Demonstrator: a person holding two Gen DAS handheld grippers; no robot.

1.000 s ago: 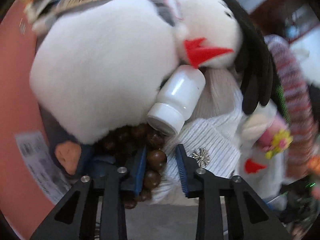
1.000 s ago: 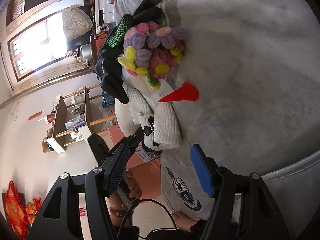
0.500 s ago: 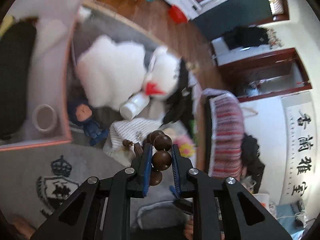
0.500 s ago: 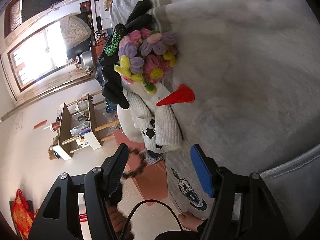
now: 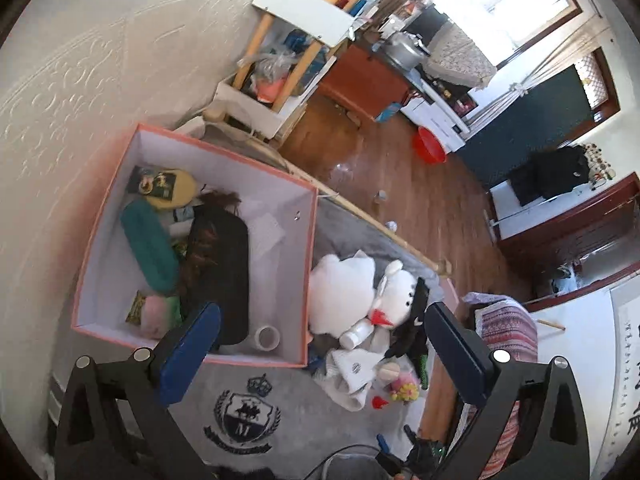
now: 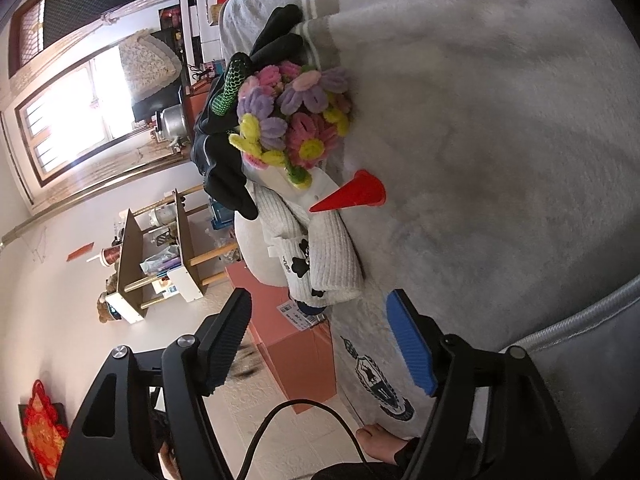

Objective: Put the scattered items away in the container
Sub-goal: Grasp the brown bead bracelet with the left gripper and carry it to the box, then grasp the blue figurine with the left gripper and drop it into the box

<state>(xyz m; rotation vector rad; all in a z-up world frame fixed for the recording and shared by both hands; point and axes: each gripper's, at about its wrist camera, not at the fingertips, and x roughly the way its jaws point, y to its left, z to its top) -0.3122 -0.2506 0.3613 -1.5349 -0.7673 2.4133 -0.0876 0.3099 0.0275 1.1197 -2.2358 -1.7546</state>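
In the left wrist view my left gripper is open and empty, high above the pink storage box, which holds a black tray, a green case, a tape roll and other items. Right of the box lie a white plush toy, a white bottle, a white knit cloth, black gloves and a small red cone. In the right wrist view my right gripper is open and empty, low over the grey blanket, near the pipe-cleaner flowers, red cone and knit cloth.
A grey blanket with a crest print covers the surface. The box's pink side shows in the right wrist view. Beyond are a wooden shelf unit, a wood floor with a red basin, and a striped cushion.
My left gripper rose high above the box and opened; the brown bead string it held half a second ago is gone from its fingers. The right gripper has barely moved.
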